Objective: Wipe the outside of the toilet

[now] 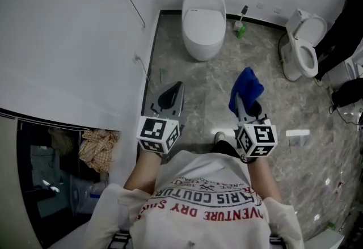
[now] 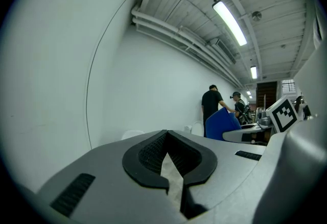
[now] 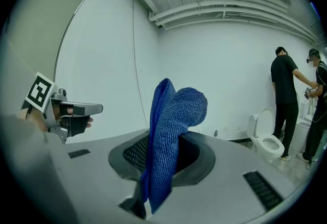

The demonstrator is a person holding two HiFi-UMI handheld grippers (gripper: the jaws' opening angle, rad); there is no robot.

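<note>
fingers of the right gripper pinch a blue cloth — on the left gripper they press together, empty.

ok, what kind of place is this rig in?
Likely a mock-up washroom inside a workshop or lab, not a real bathroom. A closed toilet and an open-seat toilet stand unpartitioned on a marbled tile floor, under an exposed ceiling with pipes and strip lights.
</note>
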